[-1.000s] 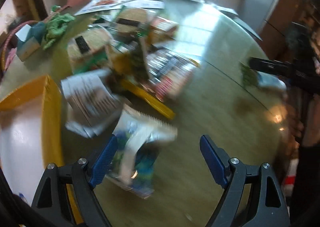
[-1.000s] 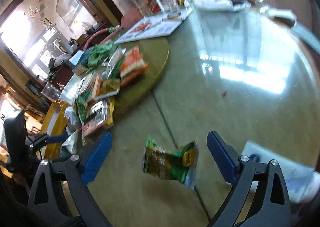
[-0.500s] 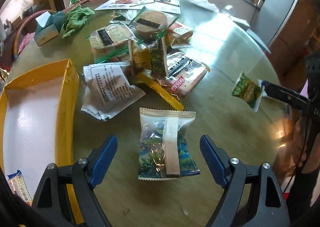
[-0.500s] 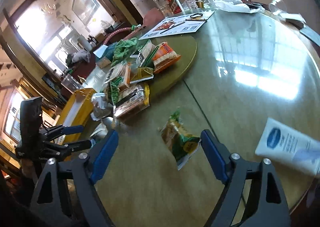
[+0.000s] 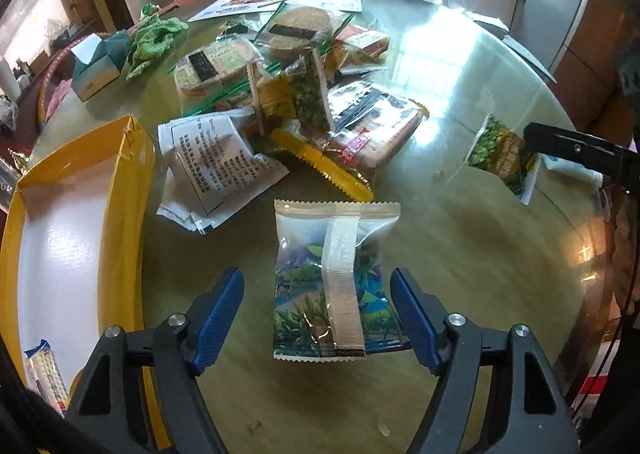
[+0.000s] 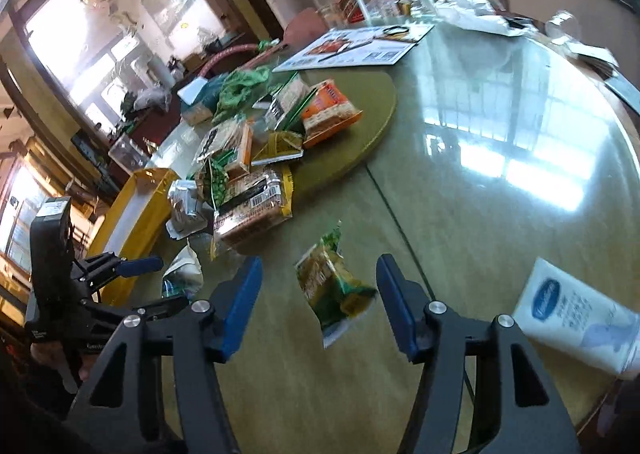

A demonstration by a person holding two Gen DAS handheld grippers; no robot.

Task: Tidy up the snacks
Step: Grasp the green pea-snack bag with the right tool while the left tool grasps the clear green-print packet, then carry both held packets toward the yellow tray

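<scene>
Left wrist view: your left gripper (image 5: 316, 314), jaws just narrowing yet wide, straddles a clear snack packet (image 5: 334, 282) at lower centre, pads apart from it; print on the white packet (image 5: 216, 166) is unreadable. Right wrist view: your right gripper (image 6: 318, 304), jaws just closing, flanks a green packet (image 6: 334, 288), not touching; its lettering is blurred.

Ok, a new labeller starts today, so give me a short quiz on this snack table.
1. True or false: the yellow tray is full of snacks.
2. What lies between the left gripper's fingers? A) blue-green packet B) spoon C) apple
3. In the left wrist view, the tray lies ___ of the snack pile.
Key: 1 false, mostly bare. 2 A; the fingers have just been closing, not yet touching it. 3 left.
</scene>
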